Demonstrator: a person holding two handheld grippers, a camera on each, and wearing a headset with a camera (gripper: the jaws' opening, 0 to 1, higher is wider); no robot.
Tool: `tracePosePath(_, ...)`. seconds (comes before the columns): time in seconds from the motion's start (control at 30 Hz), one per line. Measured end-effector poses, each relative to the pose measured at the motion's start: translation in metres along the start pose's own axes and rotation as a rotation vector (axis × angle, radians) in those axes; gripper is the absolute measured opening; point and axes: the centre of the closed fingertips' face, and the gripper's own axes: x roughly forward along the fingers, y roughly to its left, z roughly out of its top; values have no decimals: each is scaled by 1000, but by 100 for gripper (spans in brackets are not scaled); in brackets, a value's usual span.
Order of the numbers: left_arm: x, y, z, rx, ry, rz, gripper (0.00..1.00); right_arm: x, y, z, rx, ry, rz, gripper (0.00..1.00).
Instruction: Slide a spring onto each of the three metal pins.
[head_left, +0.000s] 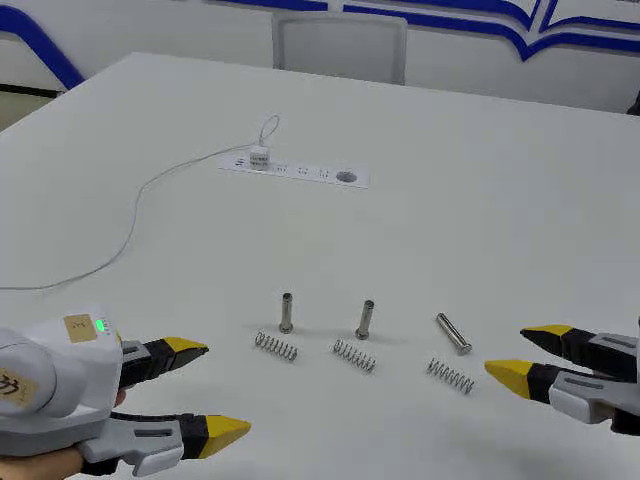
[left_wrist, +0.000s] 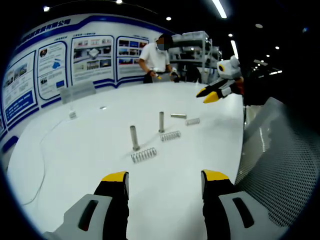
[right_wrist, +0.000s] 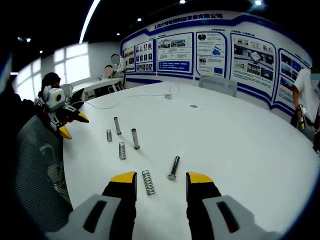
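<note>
The left gripper (head_left: 215, 388) hovers over the near left part of the white table (head_left: 480, 200), jaws parted, nothing between them. The right gripper (head_left: 512, 352) hovers at the near right, likewise released and empty, its yellow tips near the right spring (head_left: 450, 375). A row of pins crosses the table between the two grippers: the left pin (head_left: 287, 312) and the middle pin (head_left: 365, 319) stand upright, wider end down, and the right pin (head_left: 453, 333) lies on its side. One spring lies flat just in front of each pin, the left spring (head_left: 275, 346) and the middle spring (head_left: 354, 355) among them; all three are off the pins. In the right gripper view the right spring and the lying pin sit just ahead of the jaws. Farther back, a socket panel (head_left: 295, 170) set in the tabletop carries a white plug (head_left: 259, 157), its cable (head_left: 135, 210) trailing left.
</note>
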Motion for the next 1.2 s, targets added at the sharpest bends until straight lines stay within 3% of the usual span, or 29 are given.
tracePosePath(0.6, 1, 0, 0, -2, -4, -8, 60, 38, -15, 22, -37, 99, -33, 29)
tracePosePath(1.0, 1, 2, -2, -3, -2, -7, 59, 65, -25, 19, -45, 212, -42, 23)
tracePosePath(1.2, 1, 2, -3, -6, -1, -6, 59, 79, -32, 7, -32, 305, -52, 21)
